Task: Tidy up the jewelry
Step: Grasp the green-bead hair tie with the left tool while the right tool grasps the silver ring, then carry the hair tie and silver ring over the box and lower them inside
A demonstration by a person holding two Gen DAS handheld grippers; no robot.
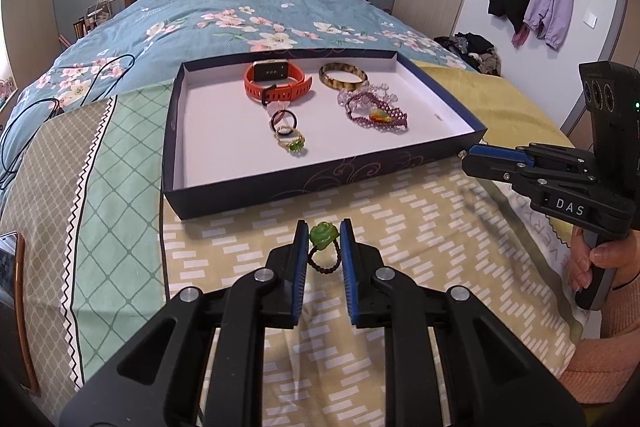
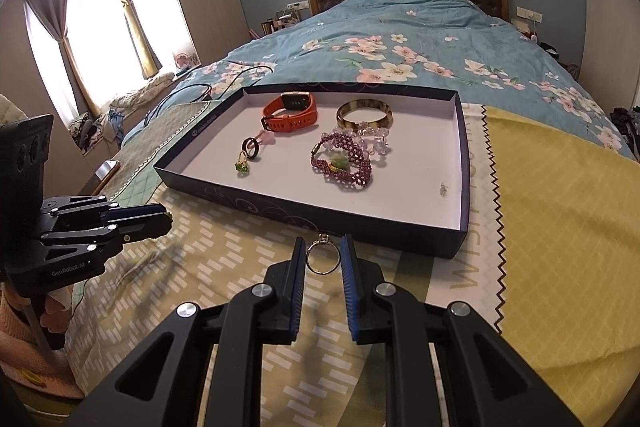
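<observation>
The left gripper [image 1: 323,239] pinches a bead ring with a green rose [image 1: 323,235]. The right gripper [image 2: 323,255] pinches a silver ring [image 2: 322,259]. Both sit just in front of the dark tray [image 1: 280,187], at six o'clock from the orange watch [image 1: 276,79] inside.

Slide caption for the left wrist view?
Left gripper holds a green rose ring before the tray of jewelry.

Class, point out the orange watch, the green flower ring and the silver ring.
orange watch [image 1: 276,83], left wrist view, strap.
green flower ring [image 1: 323,235], left wrist view, flower.
silver ring [image 2: 322,259], right wrist view, band.
</observation>
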